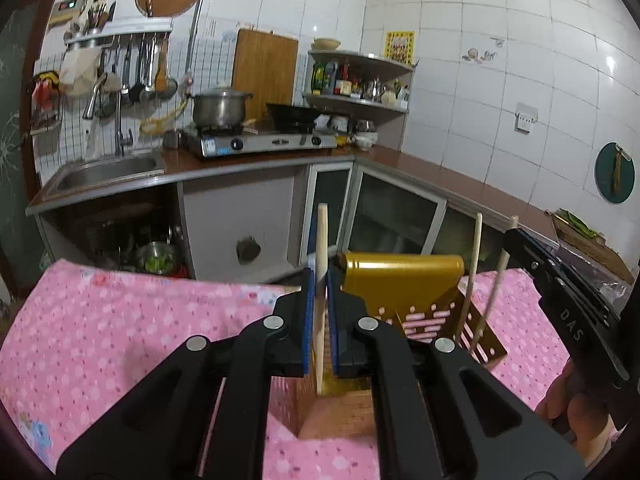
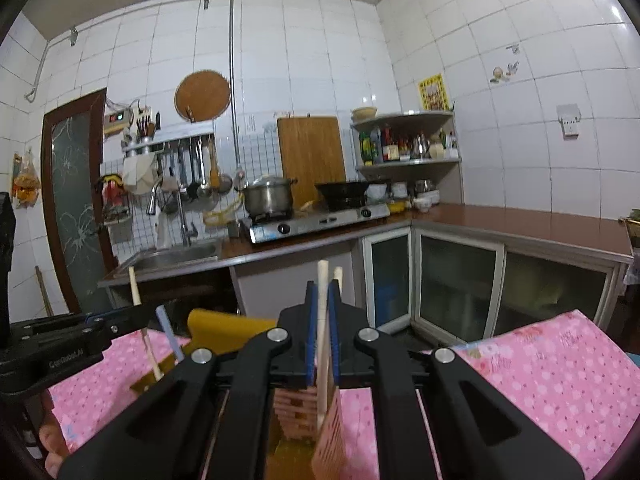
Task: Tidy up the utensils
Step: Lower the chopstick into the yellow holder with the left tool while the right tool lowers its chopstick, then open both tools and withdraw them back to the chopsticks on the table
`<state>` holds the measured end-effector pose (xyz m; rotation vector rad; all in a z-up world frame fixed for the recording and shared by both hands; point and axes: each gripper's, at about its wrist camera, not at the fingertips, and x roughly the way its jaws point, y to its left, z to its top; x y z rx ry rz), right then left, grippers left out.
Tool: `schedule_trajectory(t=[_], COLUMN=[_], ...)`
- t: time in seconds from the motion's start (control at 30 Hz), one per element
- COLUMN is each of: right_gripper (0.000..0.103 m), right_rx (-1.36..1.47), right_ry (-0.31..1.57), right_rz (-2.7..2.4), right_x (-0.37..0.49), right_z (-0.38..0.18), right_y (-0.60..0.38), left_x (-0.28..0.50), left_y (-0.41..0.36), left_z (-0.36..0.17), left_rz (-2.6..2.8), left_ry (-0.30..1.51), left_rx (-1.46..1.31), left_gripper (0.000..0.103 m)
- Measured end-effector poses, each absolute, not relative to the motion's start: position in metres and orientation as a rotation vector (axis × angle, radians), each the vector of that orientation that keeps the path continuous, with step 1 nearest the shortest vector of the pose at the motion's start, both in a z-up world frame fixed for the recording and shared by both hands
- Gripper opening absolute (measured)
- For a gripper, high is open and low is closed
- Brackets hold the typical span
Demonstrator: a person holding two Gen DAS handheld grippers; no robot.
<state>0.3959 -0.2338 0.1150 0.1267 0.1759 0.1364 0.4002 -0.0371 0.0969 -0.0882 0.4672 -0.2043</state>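
1. Left tongs (image 1: 319, 280) are clamped on a pale chopstick (image 1: 321, 240) that stands nearly upright, its lower end inside the gold holder (image 1: 404, 280) directly below.
2. Right tongs (image 2: 322, 300) likewise pinch an upright chopstick (image 2: 322, 280) above the same holder, on the pink-clothed counter (image 1: 120, 312).
3. Each stick's long axis points down into the holder; I judge release and a straight drop remain.
4. Neither side looks clearly nearer.

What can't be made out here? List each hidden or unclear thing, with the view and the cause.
- Left wrist view: the lower end of the chopstick in the left gripper drops into the gold holder, behind the fingers.
- Right wrist view: the chopstick tip in the right gripper is hidden by its linkage.
- Shelf bottles: labels too small.
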Motion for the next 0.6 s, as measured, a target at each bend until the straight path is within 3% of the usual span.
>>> schedule_trajectory(t=[0.1,0.17,0.3,0.37,0.43,0.6], right_gripper=[0.007,0.007,0.007,0.007,0.007,0.007], right_rx=[0.117,0.110,0.114,0.124,0.139,0.162], right_ry=[0.213,0.239,0.275,0.315,0.358,0.476], right_rz=[0.144,0.142,0.119,0.107,0.091,0.070], right_x=[0.389,0.383,0.362,0.349,0.335,0.304], right_z=[0.118,0.122,0.124,0.120,0.113,0.088], right_y=[-0.235,-0.237,-0.246,-0.253,-0.260,-0.277], left_x=[0.391,0.381,0.361,0.349,0.335,0.299], left_y=[-0.034,-0.031,-0.024,-0.018,-0.014,-0.004], left_z=[0.102,0.107,0.113,0.111,0.106,0.082], left_rz=[-0.205,-0.190,-0.196,-0.186,-0.177,-0.162], left_ry=[0.485,0.486,0.517,0.532,0.550,0.614], left_rx=[-0.100,-0.095,-0.106,-0.109,-0.107,-0.095], left_gripper=[0.024,0.043,0.056,0.073,0.083,0.094])
